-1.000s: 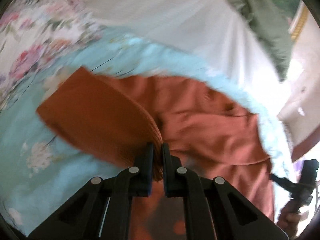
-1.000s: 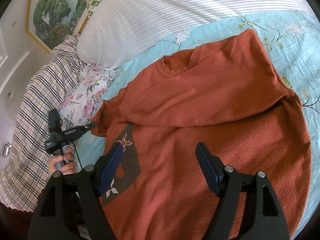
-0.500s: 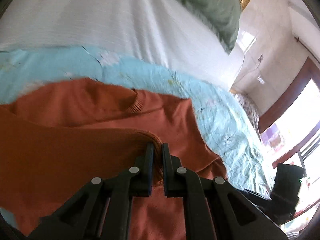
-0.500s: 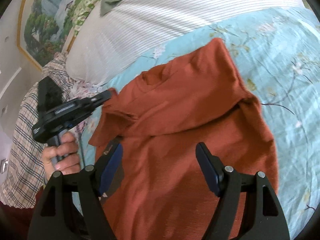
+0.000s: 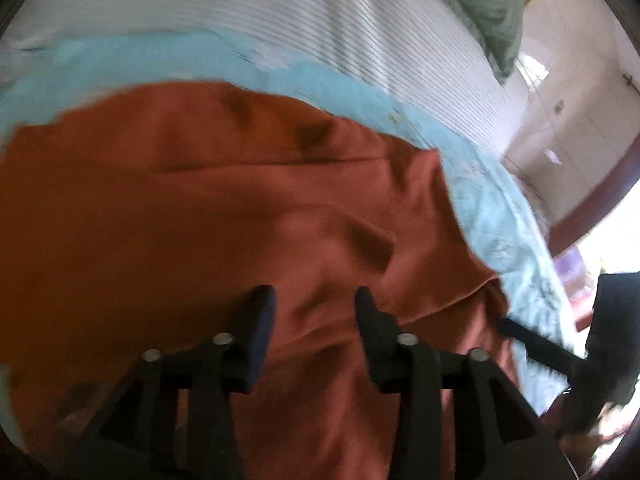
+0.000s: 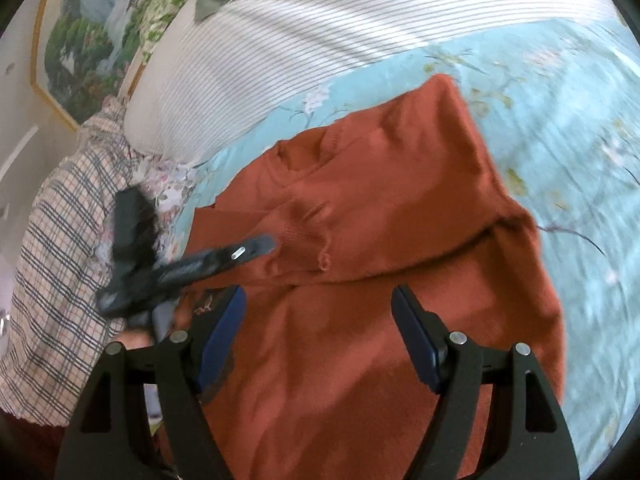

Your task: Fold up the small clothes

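A rust-orange sweater [image 6: 380, 216] lies on the light blue floral bedsheet [image 6: 560, 128], with both sleeves folded in across its body. It fills the left wrist view [image 5: 200, 220]. My left gripper [image 5: 316, 312] is open and empty just above the sweater's folded sleeve; it also shows in the right wrist view [image 6: 256, 246] at the sweater's left side. My right gripper [image 6: 318, 312] is open and empty above the sweater's lower body.
A white striped pillow [image 6: 320, 36] lies at the head of the bed, with a green cloth [image 5: 488, 12] on it. A plaid cloth [image 6: 60, 240] and a floral cushion [image 6: 168, 188] lie left of the sweater. A framed painting [image 6: 80, 32] hangs behind.
My left gripper carried the sleeve over the sweater's body, then opened and let it go. The right gripper stayed open and drifted slightly.
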Tool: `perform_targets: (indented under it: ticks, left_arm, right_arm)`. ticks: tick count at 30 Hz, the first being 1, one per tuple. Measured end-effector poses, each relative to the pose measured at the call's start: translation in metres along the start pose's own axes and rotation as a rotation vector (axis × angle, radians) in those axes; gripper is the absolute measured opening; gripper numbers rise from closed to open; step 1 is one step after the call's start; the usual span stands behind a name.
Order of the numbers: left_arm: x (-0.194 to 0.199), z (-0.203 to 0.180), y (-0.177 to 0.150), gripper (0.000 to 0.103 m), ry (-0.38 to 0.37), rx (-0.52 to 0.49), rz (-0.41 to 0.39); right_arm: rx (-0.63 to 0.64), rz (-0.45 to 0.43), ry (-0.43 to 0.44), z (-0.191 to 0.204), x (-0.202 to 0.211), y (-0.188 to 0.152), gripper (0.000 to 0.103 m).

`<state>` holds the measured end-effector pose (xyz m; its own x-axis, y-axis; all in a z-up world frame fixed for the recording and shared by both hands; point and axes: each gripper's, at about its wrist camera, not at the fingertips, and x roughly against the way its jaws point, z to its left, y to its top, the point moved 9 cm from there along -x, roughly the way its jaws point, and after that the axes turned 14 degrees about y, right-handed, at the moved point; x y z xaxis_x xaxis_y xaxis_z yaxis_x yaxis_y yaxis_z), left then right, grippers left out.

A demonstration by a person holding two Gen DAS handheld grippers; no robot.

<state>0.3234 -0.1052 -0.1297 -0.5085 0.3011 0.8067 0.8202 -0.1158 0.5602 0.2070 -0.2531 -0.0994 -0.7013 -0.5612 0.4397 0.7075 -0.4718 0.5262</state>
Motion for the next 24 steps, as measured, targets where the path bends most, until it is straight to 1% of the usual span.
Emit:
perform_targets:
  ticks: [2,3,4,5,6,8,10,11,13,14,15,16,17,18,20,24]
  left_arm:
    - [0.015,0.029,-0.012,0.043,0.053,0.035,-0.022]
    - [0.021,0.046,-0.018,0.043,0.093,0.052,-0.033]
    - [0.027,0.070,-0.027,0.043,0.158,0.076,-0.045]
    - [0.031,0.086,-0.032,0.043,0.200,0.095,-0.047]
    - [0.035,0.104,-0.037,0.043,0.242,0.117,-0.049]
    - [0.043,0.136,-0.050,0.043,0.301,0.158,-0.056]
    - [0.045,0.161,-0.061,0.043,0.339,0.210,-0.052]
    - [0.043,0.171,-0.064,0.043,0.335,0.240,-0.043]
    - [0.040,0.184,-0.064,0.041,0.284,0.298,-0.036]
    - [0.039,0.186,-0.062,0.041,0.275,0.315,-0.038]
    - [0.038,0.188,-0.059,0.041,0.278,0.319,-0.042]
    - [0.038,0.189,-0.055,0.042,0.289,0.318,-0.050]
    - [0.038,0.193,-0.051,0.043,0.318,0.317,-0.061]
    - [0.037,0.196,-0.047,0.043,0.341,0.319,-0.061]
    - [0.027,0.199,-0.039,0.043,0.331,0.340,-0.045]
    - [0.023,0.204,-0.031,0.043,0.327,0.353,-0.047]
  right_arm:
    - [0.020,0.023,0.007,0.005,-0.015,0.004,0.076]
    - [0.030,0.037,0.011,0.007,-0.025,0.006,0.076]
    - [0.037,0.054,0.011,0.008,-0.038,0.010,0.076]
    - [0.037,0.066,0.010,0.007,-0.048,0.012,0.076]
    - [0.029,0.078,0.010,0.004,-0.058,0.015,0.076]
    - [0.004,0.091,0.019,0.000,-0.075,0.019,0.076]
    - [-0.011,0.101,0.020,-0.004,-0.092,0.023,0.076]
    - [-0.016,0.109,0.008,-0.008,-0.101,0.023,0.076]
    - [-0.030,0.123,-0.003,-0.012,-0.116,0.023,0.075]
    - [-0.040,0.130,-0.008,-0.014,-0.122,0.022,0.064]
    - [-0.049,0.135,-0.020,-0.016,-0.128,0.020,0.044]
    - [-0.057,0.135,-0.033,-0.019,-0.130,0.020,0.035]
    - [-0.071,0.131,-0.035,-0.020,-0.132,0.021,0.016]
    - [-0.082,0.126,-0.020,-0.020,-0.133,0.023,0.014]
    - [-0.067,0.100,-0.008,-0.013,-0.128,0.032,0.013]
    - [0.003,0.008,0.033,0.016,-0.099,0.064,0.011]
